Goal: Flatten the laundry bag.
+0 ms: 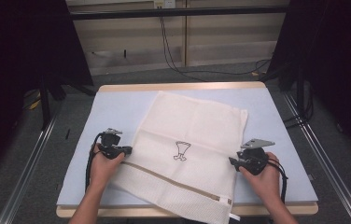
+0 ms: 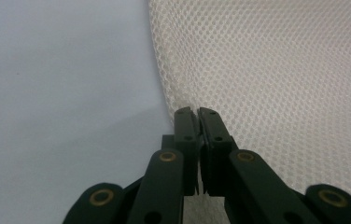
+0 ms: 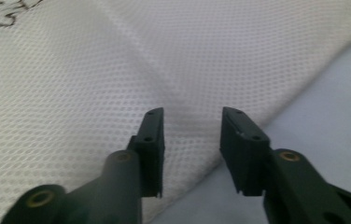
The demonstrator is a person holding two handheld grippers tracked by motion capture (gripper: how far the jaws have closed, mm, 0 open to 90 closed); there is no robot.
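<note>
A cream mesh laundry bag (image 1: 190, 149) lies across the middle of the pale blue table (image 1: 117, 102), turned at a slant so its near end, with the zip (image 1: 173, 179), hangs past the table's front edge at the bottom centre of the high view. Bare table surface lies open along the far edge and in strips down the left and right sides; beyond the table edges, grey floor and metal rails (image 1: 29, 168) run at the lower left and lower right.

The left gripper (image 2: 195, 112) sits at the bag's left edge, its jaws clenched together, pinching the mesh border where cloth meets bare table in the middle of the left gripper view. The right gripper (image 3: 190, 126) is at the bag's right edge, jaws spread apart with mesh lying beneath the gap; neither pad presses on the cloth.

A small black drawing (image 1: 181, 151) marks the bag's centre; its shape is hard to make out. The bag's near corner is cut off by the frame's bottom.
</note>
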